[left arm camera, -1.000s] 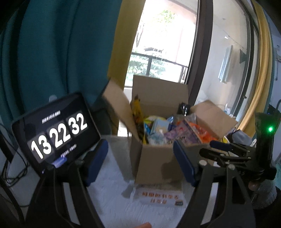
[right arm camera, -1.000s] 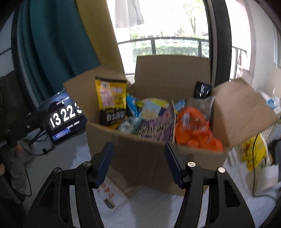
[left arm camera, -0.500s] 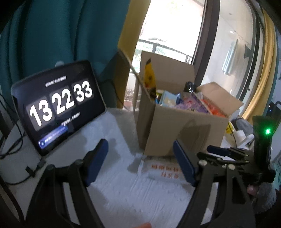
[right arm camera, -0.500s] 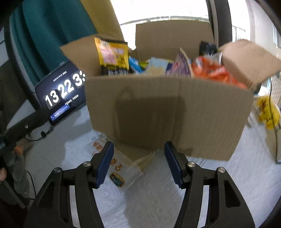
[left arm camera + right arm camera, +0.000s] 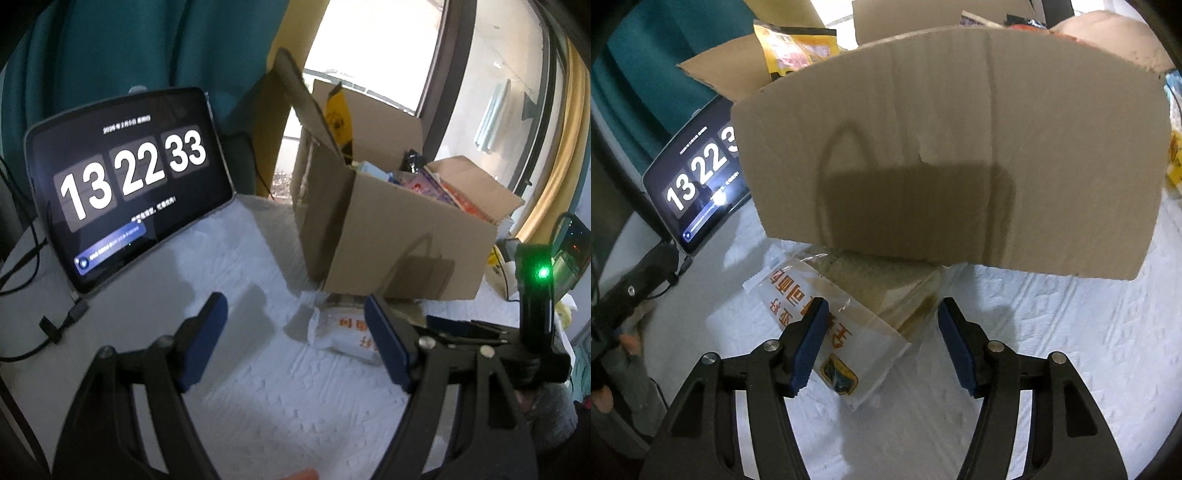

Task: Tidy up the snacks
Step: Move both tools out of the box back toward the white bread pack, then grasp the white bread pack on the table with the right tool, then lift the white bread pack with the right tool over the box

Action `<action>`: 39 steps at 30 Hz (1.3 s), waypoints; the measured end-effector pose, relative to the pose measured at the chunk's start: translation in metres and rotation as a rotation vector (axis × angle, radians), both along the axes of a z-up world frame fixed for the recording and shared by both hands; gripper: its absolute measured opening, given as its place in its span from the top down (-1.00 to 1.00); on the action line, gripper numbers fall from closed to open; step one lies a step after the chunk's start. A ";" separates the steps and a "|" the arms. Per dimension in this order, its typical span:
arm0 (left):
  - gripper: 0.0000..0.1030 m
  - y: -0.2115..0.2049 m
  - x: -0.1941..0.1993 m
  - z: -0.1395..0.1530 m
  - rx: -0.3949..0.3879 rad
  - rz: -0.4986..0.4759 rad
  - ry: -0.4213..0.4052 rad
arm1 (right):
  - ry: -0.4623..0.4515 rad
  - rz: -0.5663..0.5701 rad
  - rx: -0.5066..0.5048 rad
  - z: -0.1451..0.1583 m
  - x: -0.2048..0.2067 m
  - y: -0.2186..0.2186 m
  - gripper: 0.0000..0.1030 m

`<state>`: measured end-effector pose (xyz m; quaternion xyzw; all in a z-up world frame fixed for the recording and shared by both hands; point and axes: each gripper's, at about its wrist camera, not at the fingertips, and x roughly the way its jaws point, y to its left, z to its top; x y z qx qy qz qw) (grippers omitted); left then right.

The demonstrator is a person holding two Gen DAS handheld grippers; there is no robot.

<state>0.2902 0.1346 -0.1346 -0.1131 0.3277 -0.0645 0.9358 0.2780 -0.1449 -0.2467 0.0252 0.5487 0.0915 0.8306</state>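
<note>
You have brought both hand-held grippers down from box-top height to the table [image 5: 258, 387]; the right [image 5: 881, 341] – jaws wide, just opened further – now straddles the packet [image 5: 827, 332] lying against the box [image 5: 960, 147]; the left [image 5: 295, 339] hangs wide and empty beside it – so the pick comes next.

hidden: packet [image 5: 827, 314] part under box [image 5: 960, 147] | box top cropped

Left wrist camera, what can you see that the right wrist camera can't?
Only the left wrist view shows the window, the right gripper from the side, and its green light.

Only the right wrist view shows the clear packet's blue and yellow badge.

Both show the cardboard box, the yellow bag sticking out, the clock tablet and the white cloth. Both pairs of jaws are open.
</note>
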 end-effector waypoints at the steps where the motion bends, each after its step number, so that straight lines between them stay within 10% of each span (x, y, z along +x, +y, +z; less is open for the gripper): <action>1: -0.51 0.001 0.001 -0.002 -0.001 0.003 0.007 | 0.002 -0.009 0.012 -0.002 0.001 0.000 -0.32; 22: -0.51 -0.004 -0.026 0.010 -0.001 0.038 0.005 | -0.038 0.112 0.040 0.006 -0.034 0.022 0.27; 39: -0.51 -0.047 -0.055 0.044 0.035 0.005 -0.053 | -0.177 0.180 -0.019 0.077 -0.089 -0.006 0.49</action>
